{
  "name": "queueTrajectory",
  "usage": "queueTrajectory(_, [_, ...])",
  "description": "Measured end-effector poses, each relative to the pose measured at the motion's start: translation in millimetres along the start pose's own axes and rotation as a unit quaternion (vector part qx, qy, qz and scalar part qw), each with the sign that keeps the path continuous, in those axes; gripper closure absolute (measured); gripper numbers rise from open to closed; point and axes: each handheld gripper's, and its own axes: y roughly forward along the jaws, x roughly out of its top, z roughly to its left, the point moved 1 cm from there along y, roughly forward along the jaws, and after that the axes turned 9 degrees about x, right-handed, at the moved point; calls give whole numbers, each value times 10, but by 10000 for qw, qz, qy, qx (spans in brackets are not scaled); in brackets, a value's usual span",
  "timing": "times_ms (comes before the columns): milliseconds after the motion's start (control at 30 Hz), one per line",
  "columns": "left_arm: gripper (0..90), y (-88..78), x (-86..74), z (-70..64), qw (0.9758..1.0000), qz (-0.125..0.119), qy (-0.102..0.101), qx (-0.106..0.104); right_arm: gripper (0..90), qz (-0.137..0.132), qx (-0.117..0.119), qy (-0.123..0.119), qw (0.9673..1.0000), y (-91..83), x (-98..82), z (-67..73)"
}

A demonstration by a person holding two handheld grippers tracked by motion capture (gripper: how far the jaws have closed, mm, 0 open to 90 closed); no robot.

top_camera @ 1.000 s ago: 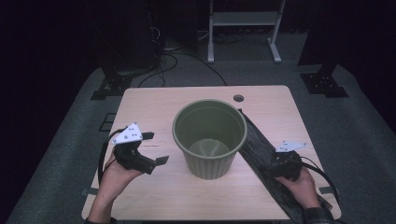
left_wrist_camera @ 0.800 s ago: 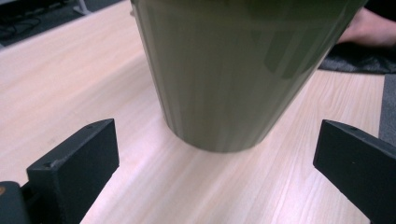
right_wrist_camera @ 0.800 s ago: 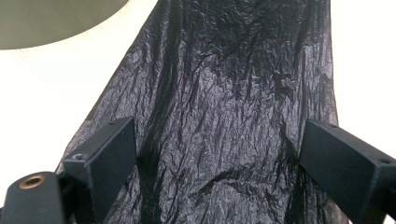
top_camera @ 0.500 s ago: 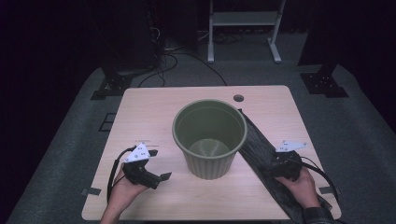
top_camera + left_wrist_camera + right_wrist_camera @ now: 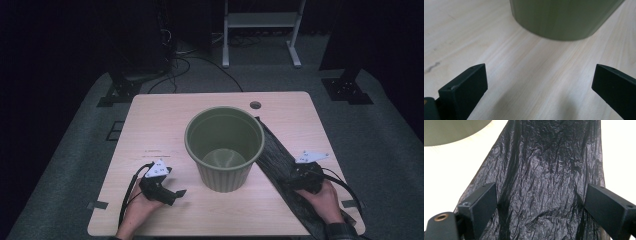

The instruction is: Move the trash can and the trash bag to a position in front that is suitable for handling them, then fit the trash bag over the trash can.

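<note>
A green ribbed bin (image 5: 225, 145) stands upright and empty in the middle of the wooden table (image 5: 160, 120). A long black plastic bag (image 5: 277, 165) lies flat to its right, running from the bin's far side to the table's front edge. My right gripper (image 5: 300, 176) rests over the bag, open, its jaws spread across the crinkled black film (image 5: 544, 182). My left gripper (image 5: 176, 194) sits low on the table at the front left of the bin, open, with bare wood between its jaws and the bin's base (image 5: 564, 20) just ahead.
A round cable hole (image 5: 255, 105) sits near the table's far edge. A white shelf frame (image 5: 260, 25) and black stand feet (image 5: 345, 85) are on the carpet beyond. Bits of tape (image 5: 98, 205) mark the carpet by the front left corner.
My left gripper has pulled back toward the front edge of the table and a little right. The right gripper and the bag have stayed put.
</note>
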Motion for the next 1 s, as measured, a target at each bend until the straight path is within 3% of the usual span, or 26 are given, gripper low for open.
queueTrajectory(267, [0, 110, -49, 1, 9996, 275, 67, 50, 95, -1, -118, 13, 9999, -39, 6, 13])
queueTrajectory(433, [0, 115, -48, -21, 9994, 298, 146, 98, 95, -233, -4, 178, 9996, -98, 63, 1])
queueTrajectory(633, [0, 115, -48, -21, 9994, 300, 148, 99, 94, -348, 96, 146, 9992, -4, 221, 41])
queueTrajectory(667, [0, 115, -48, -22, 9994, 300, 145, 99, 94, -292, -35, 138, 9995, 58, 264, 50])
queueTrajectory(1000, [0, 114, -49, -22, 9994, 303, 146, 103, 95, 79, -203, 227, 9995, 294, 302, 9])
